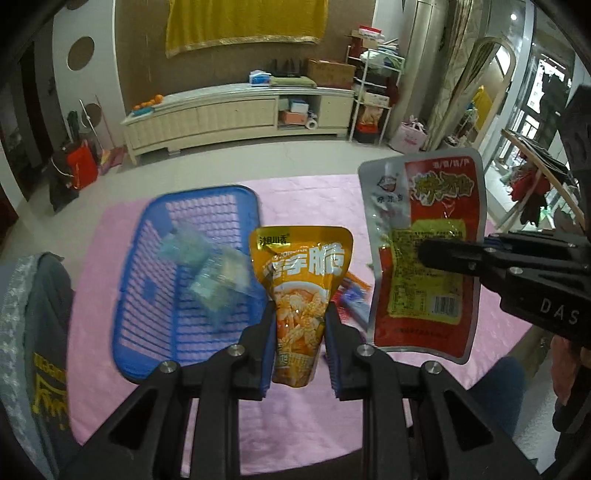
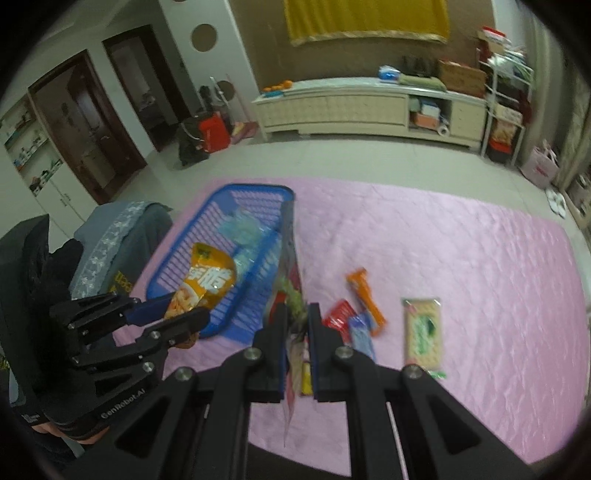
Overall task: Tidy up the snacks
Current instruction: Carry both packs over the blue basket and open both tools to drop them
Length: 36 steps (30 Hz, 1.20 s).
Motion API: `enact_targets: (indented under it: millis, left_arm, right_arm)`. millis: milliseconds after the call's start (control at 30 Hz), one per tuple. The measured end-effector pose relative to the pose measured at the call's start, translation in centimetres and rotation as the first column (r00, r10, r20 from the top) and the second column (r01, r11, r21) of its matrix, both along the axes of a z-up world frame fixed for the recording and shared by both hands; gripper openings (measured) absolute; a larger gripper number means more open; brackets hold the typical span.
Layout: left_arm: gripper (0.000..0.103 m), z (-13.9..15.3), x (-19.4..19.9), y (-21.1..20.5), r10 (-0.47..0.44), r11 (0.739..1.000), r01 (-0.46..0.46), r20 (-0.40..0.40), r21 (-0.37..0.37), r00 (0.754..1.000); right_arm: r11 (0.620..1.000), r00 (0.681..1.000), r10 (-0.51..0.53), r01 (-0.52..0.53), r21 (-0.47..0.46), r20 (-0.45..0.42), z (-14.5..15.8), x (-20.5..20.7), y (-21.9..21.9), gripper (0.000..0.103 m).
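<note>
While left tongs (image 1: 298,325) clamp yellow pouch (image 1: 301,273), right tongs (image 2: 297,325) pinch red packet (image 1: 424,251).

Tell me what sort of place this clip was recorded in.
Most likely a home living room. A long cream TV cabinet stands against the far wall under a yellow cloth, a cluttered storage rack beside it, and the snacks lie on a table with a pink cloth.

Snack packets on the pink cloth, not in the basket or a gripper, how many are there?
4, maybe more hidden behind the right gripper: an orange bar, a red packet, a blue packet and a green cracker pack, all lying right of the basket.
</note>
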<state>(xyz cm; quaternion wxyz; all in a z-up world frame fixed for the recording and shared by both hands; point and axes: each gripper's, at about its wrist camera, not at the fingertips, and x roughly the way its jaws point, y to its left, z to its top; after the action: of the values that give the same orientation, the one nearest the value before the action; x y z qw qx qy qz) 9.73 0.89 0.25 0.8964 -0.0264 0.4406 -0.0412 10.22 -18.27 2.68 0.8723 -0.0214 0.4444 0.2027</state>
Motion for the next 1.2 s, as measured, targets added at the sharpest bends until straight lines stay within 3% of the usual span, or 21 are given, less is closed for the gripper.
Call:
enact_targets:
  millis: [300, 733, 900, 1100, 1167, 1200]
  left_arm:
    - [0.022, 2.0, 1.3, 5.1, 0.066, 0.998, -0.066, 0.018, 0.005, 0.998]
    - [0.022, -2.2, 4.8, 10.5, 0.151, 0.988, -0.152, -0.052, -0.01, 0.987]
    - [0.022, -3.4, 6.4, 11.5, 0.153, 0.988, -0.153, -0.075, -0.003, 0.985]
    - [0.022, -4.5, 7.4, 11.8, 0.15, 0.988, -0.152, -0.093, -0.013, 0.984]
    - [0.022, -4.8, 7.5, 11.7, 0.151, 0.988, -0.153, -0.098, -0.013, 0.984]
    - [0.022, -4.9, 7.5, 11.7, 0.151, 0.988, -0.153, -0.102, -0.01, 0.983]
  right_arm:
    - [0.997, 0.997, 0.072, -0.072, 0.002, -0.017, -0.5, 3.7, 5.2, 0.013]
    - [0.993, 0.976, 0.117, -0.116, 0.013, -0.186, -7.6, 11.7, 10.2, 0.013]
    - [0.994, 0.971, 0.103, -0.11, -0.021, -0.218, -9.3, 14.0, 11.8, 0.013]
    - [0.986, 0.981, 0.093, -0.115, -0.123, -0.173, -9.6, 14.8, 12.9, 0.013]
    - [0.982, 0.985, 0.081, -0.106, -0.159, -0.153, -9.8, 15.1, 13.1, 0.017]
    - [0.975, 0.989, 0.068, -0.094, -0.2, -0.133, -9.9, 15.3, 13.5, 0.029]
